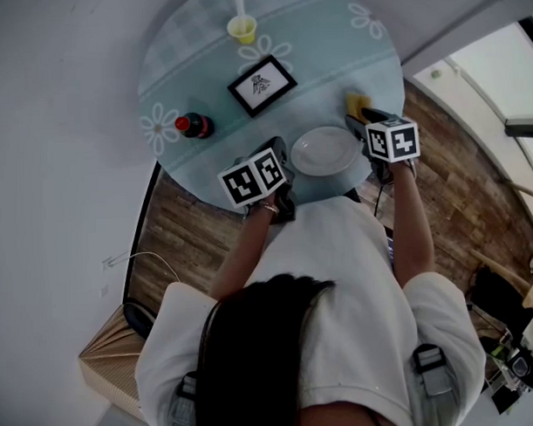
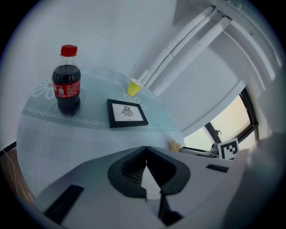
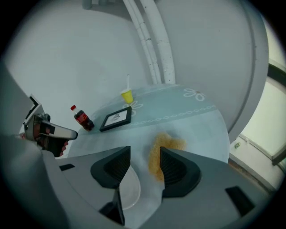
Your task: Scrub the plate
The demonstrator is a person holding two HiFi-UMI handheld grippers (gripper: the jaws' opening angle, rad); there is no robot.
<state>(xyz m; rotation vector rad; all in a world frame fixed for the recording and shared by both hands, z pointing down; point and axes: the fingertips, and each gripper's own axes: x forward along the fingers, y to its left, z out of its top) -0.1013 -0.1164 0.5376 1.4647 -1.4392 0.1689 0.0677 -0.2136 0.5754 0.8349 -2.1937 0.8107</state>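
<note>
In the rt gripper view the plate (image 3: 129, 190) is mostly hidden behind my left-hand jaw; only a white arc shows at bottom centre. The sponge (image 3: 167, 144) is part covered by the other jaw. My right gripper (image 3: 145, 156) has its jaws wide apart, gripping nothing; the sponge lies on the table (image 3: 196, 116) beyond the gap, w/ the plate below-left of it. My left gripper (image 2: 146, 154) has its jaws closed tip to tip. A white sliver shows under the tips; can't tell if it's plate rim.

The head view looks steeply down on the counter (image 1: 331, 74). Both gripper views skim it low, sharing the cola bottle (image 2: 67, 82).
</note>
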